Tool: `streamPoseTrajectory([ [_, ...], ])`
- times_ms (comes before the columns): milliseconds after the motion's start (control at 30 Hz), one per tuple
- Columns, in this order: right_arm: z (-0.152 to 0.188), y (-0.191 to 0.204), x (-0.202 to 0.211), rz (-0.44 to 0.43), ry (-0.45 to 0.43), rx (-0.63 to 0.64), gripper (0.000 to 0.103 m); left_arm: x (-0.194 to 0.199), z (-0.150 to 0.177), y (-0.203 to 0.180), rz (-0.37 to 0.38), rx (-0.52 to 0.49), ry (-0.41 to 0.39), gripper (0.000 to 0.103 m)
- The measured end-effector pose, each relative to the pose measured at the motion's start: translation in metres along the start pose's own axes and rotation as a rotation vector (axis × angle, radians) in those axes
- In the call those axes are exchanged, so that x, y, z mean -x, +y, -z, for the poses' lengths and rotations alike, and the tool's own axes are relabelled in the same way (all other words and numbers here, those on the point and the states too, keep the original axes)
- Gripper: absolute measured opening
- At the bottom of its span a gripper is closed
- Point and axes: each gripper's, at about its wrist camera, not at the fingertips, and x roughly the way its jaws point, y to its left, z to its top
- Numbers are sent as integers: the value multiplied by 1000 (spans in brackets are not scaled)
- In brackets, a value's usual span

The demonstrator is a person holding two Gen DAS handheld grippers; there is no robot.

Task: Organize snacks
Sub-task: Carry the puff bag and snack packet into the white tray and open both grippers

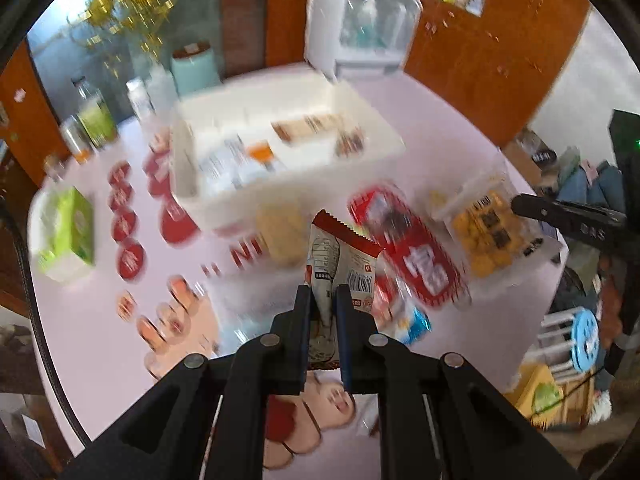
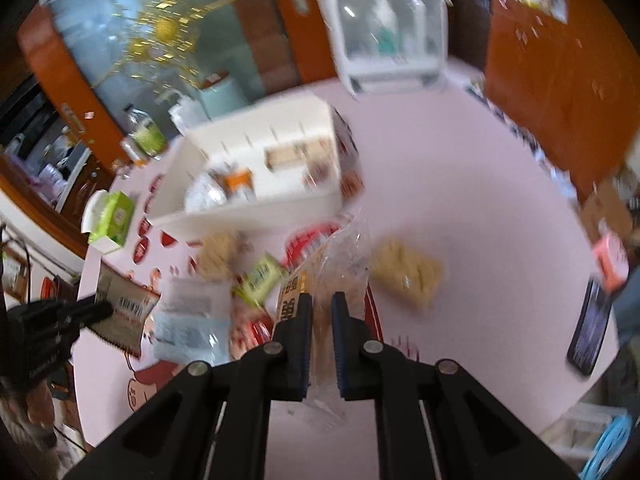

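My left gripper (image 1: 323, 294) clamps a red-topped snack packet (image 1: 340, 256); my right gripper (image 2: 322, 304) pinches a clear crinkly bag (image 2: 340, 264). The white bin (image 1: 288, 160) lies ahead of both. That slick bag could slip from its thin pinch.

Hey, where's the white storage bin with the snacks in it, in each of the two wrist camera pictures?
Left wrist view: the white storage bin sits upper centre, beyond the red-and-white snack packet held in the left gripper.
Right wrist view: the bin sits left of centre, above the loose snacks.
Shared landmark: the green tissue box lies to the left of the bin in both views.
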Motion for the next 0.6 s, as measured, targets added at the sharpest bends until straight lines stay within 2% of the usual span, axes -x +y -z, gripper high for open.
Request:
streamPoseTrajectory([
  [167, -60, 31, 24, 9, -111, 122, 8, 28, -61, 16, -83, 0, -106, 9],
  [333, -128, 60, 30, 21, -206, 185, 8, 41, -120, 28, -161, 3, -184, 10],
  [600, -202, 94, 15, 37, -261, 228, 8, 40, -200, 54, -240, 52, -245, 10],
])
